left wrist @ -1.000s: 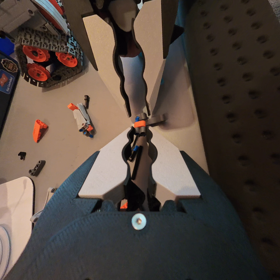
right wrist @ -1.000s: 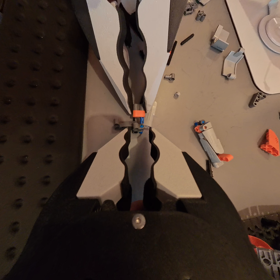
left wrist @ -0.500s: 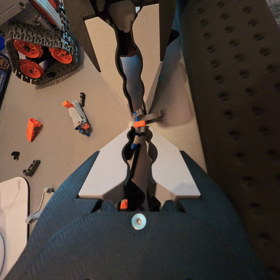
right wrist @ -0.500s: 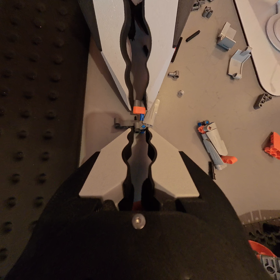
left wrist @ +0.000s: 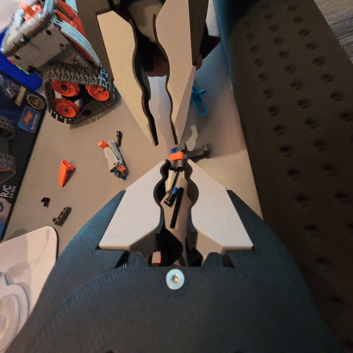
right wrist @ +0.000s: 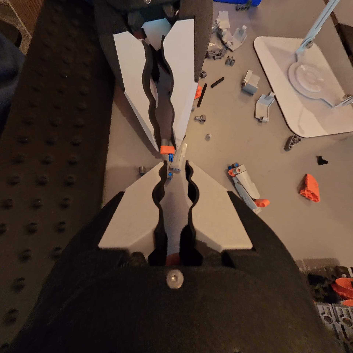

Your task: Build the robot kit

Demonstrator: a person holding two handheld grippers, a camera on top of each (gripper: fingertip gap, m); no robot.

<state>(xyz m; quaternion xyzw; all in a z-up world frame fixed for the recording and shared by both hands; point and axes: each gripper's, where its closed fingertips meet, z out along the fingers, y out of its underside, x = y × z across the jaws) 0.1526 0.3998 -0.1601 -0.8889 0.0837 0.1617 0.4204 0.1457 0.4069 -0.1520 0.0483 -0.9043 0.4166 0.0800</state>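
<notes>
Small grey brick assembly with orange collar point(left wrist: 176, 159) is pinched in left tool point(left wrist: 176, 164), above grey tabletop point(left wrist: 89, 168); right tool point(right wrist: 174, 162), facing it, stands spread around pale grey tapered piece point(right wrist: 178, 157), probably for joining

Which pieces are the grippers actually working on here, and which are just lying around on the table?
In hand:
- orange-and-grey assembly, clamped in the left gripper
- right gripper, open, right by it

Lying about:
- tracked vehicle
- orange wedge brick
- grey-and-orange sub-assembly
- dark grey beam
- blue piece
</notes>
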